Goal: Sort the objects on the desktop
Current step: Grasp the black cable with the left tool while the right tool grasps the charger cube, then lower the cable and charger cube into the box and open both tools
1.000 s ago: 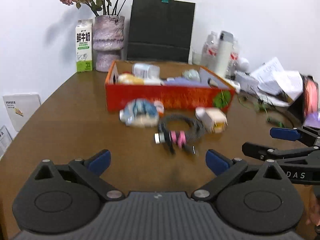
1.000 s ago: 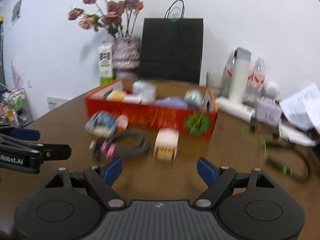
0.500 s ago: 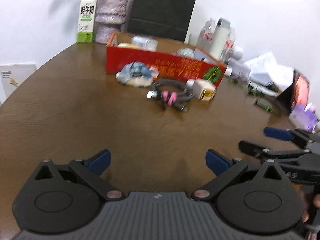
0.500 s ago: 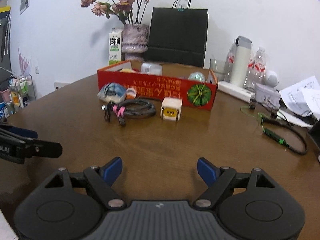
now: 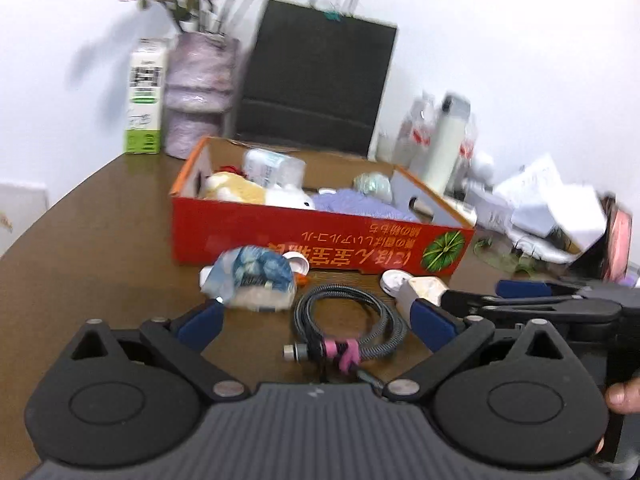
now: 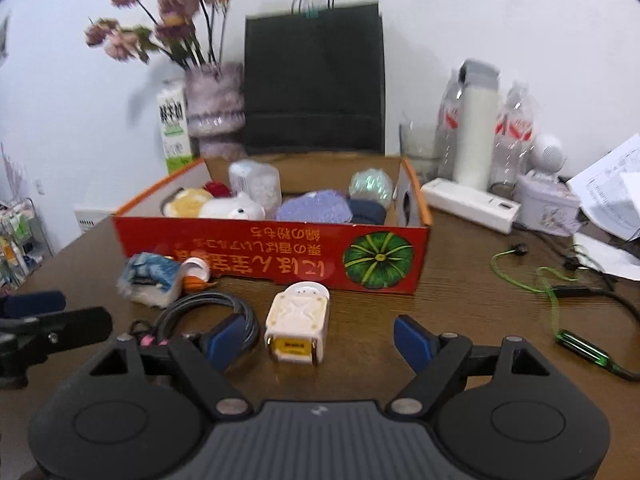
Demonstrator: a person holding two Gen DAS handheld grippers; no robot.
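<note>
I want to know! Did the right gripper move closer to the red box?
Yes. The right gripper came nearer the red box, which looks bigger now.

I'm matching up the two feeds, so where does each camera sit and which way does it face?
Left wrist: on the left gripper, facing the coiled cable; the right gripper and a fingertip show.
Right wrist: on the right gripper, facing the white charger; the left gripper shows.
Shared: the red box, black bag, table.
</note>
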